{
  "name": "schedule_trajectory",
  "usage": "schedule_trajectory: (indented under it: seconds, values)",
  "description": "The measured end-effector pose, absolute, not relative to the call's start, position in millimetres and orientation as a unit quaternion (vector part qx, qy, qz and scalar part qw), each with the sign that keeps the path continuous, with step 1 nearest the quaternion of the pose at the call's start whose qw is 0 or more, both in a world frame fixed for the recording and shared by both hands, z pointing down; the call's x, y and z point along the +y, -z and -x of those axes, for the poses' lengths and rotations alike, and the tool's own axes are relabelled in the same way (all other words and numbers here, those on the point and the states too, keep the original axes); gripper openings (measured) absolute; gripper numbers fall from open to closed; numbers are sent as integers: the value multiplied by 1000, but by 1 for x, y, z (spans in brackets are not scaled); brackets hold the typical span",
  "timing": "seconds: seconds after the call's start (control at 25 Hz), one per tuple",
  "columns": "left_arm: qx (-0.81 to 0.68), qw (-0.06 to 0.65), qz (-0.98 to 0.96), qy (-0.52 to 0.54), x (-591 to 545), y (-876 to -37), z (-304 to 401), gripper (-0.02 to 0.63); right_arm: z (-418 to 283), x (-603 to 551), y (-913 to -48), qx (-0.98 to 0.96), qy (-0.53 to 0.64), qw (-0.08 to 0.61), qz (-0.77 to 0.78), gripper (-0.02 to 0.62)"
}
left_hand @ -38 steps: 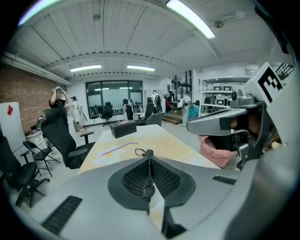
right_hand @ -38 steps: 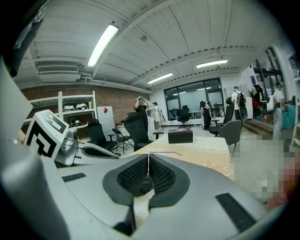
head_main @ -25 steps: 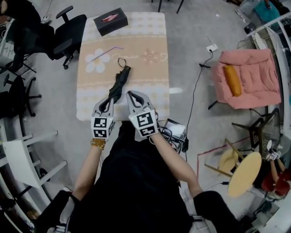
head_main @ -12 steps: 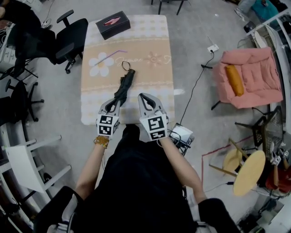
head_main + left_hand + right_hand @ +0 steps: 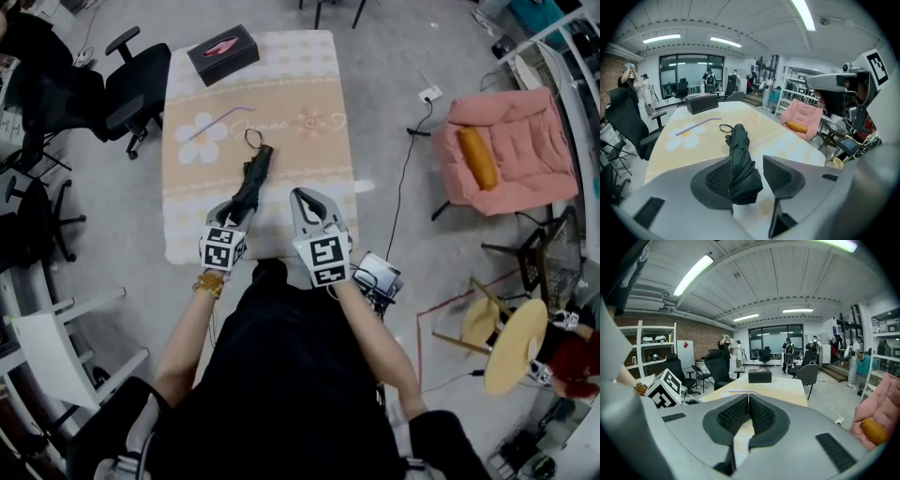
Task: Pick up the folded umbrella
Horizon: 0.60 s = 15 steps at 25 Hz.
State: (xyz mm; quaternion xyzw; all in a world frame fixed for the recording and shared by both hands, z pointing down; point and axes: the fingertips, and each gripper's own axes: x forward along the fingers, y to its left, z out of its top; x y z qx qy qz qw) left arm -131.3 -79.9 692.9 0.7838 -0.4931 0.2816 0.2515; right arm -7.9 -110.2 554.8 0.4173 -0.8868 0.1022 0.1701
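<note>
The folded umbrella [image 5: 251, 178] is lying lengthwise on the worktop [image 5: 300, 94], its looped strap at the far end, while its near end is being covered in the head view by the left tool [image 5: 747, 160]. That tool's jaws have just been opening and are being held apart around that near end, the dark folds lying against one pad with a clear gap to the other, and the very tip is being hidden behind the tool's body. The right tool [image 5: 748, 399] is being held just beside it, jaws pressed together on nothing.
</note>
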Motion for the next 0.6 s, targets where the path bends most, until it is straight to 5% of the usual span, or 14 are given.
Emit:
schedule_trajectory:
  seconds: [0.6]
  values:
    - [-464, 299, -774, -311, -89, -738, 135, 278, -1, -130, -552, -879, -92, 178, -432, 17]
